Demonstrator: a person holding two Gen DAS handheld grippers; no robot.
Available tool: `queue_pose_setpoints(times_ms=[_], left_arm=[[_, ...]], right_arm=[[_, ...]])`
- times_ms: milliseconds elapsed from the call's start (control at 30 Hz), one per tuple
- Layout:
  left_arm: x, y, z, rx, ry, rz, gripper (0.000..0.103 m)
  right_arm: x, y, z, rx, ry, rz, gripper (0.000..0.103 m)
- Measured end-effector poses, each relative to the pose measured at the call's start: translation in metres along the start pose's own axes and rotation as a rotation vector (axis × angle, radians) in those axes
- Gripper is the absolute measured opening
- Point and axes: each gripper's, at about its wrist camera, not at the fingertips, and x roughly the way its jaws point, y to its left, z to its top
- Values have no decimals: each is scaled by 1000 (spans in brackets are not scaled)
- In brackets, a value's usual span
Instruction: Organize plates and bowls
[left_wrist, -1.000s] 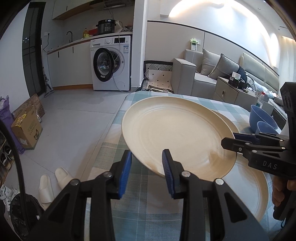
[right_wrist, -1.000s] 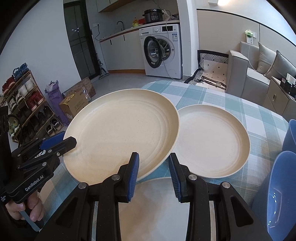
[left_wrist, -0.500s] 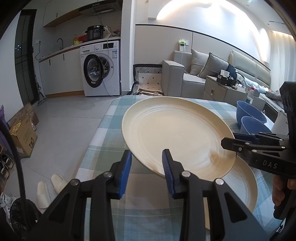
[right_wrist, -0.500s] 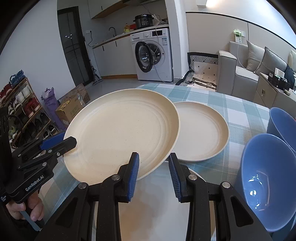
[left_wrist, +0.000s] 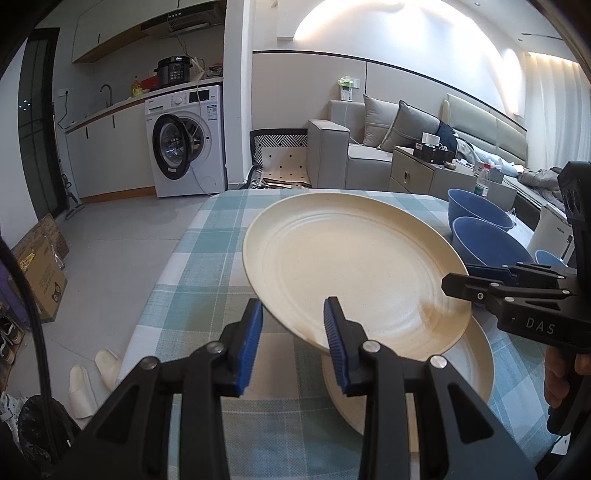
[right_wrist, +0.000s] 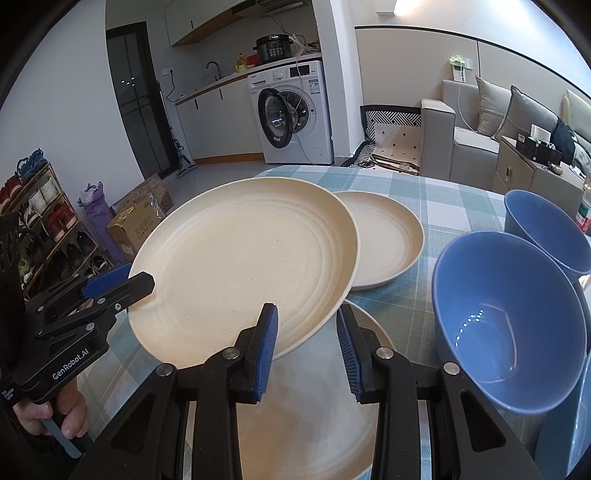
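left wrist: close behind its jaws, facing along table toward sofa | right wrist: close behind its jaws, facing washing machine (right_wrist: 291, 114) | shared: cream plate (left_wrist: 351, 273) ahead of both jaws

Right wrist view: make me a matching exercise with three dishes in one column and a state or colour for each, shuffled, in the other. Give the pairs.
Column one:
1. top plate
2. far plate
3. near bowl

Column two:
A. blue, on the right
B. cream, lying flat, farthest back
C. cream, raised and tilted

Pairs: 1-C, 2-B, 3-A
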Motion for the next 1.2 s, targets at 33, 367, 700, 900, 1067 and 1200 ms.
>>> queue_pose_setpoints(times_ms=[33, 367, 700, 900, 1067, 1200], left_arm=[[0, -2, 0, 3, 1, -2, 33], [-6, -12, -10, 25, 12, -22, 33], [-10, -20, -20, 36, 26, -38, 33], [-9, -24, -27, 39, 35, -50, 33], [-9, -29, -32, 47, 41, -56, 33], [-8, -32, -34, 52, 47, -62, 33]], right_arm=[[-2, -1, -2, 2, -1, -2, 34], [-17, -7, -19, 13, 3, -15, 34], [-23, -9, -34, 21, 10, -29, 34], [-25, -11, -42, 29, 20, -34, 34], [-26, -14, -49, 38, 28, -39, 34], [-29, -14, -53, 42, 31, -47, 34]])
